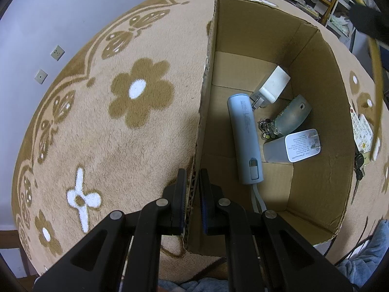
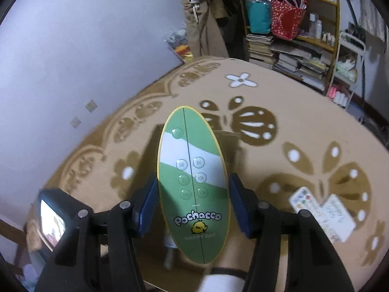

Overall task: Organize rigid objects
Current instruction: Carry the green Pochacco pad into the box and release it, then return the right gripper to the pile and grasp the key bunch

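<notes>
Flowery tan carpet (image 2: 279,102) underneath, right gripper (image 2: 192,202) clamps the green oval remote (image 2: 192,185) squarely between its pads; left gripper (image 1: 192,189) pinches the cardboard box (image 1: 323,126) wall.

Two chargers (image 1: 273,85), one box (image 1: 316,112)

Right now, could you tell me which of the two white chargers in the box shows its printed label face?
The charger nearest the box's right wall, beside the long blue power bank. Its printed, pronged face points up; the other charger, farther back, shows only plain white sides.
</notes>
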